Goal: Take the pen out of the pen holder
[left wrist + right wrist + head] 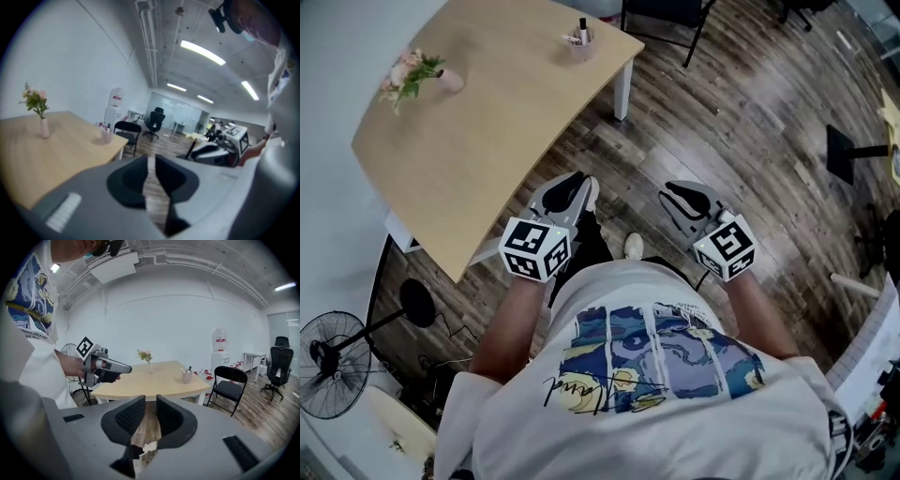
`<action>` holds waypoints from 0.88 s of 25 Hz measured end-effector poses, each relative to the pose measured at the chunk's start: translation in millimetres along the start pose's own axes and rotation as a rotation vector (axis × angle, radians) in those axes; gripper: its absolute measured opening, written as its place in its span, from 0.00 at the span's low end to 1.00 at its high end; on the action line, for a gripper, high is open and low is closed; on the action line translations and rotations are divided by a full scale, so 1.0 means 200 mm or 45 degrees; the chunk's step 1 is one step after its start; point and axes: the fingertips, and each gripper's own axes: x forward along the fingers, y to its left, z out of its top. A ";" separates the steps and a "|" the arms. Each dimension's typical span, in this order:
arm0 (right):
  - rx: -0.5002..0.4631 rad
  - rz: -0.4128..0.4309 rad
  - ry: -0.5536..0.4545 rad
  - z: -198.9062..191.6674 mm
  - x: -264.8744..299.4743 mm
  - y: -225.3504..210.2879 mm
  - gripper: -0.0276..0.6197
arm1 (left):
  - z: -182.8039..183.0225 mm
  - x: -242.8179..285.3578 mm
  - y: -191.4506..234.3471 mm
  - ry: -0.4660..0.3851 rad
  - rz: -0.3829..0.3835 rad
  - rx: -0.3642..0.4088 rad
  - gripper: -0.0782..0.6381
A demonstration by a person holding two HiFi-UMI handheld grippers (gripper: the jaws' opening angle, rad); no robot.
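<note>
A pinkish pen holder stands near the far right corner of the wooden table, with a dark pen upright in it. It also shows as a small cup in the left gripper view and in the right gripper view. Both grippers hang over the floor, well short of the table. My left gripper has a narrow gap between its jaws and nothing in it. The right gripper also stands slightly apart and empty.
A vase of flowers sits at the table's far left. A black chair stands beside the table's right end. A floor fan and cables lie at my left. Wood-plank floor stretches to the right.
</note>
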 end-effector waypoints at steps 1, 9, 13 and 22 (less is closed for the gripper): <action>0.001 -0.025 0.007 0.01 0.03 -0.04 0.14 | 0.02 0.04 0.07 -0.007 0.000 -0.006 0.18; 0.079 -0.251 0.027 0.17 0.22 -0.35 0.15 | 0.32 0.41 0.57 -0.021 -0.054 0.039 0.18; 0.120 -0.337 0.027 0.24 0.32 -0.47 0.15 | 0.51 0.62 0.82 -0.020 -0.063 0.099 0.21; 0.267 -0.577 -0.005 0.28 0.40 -0.66 0.16 | 0.75 1.12 1.25 0.061 -0.096 0.177 0.24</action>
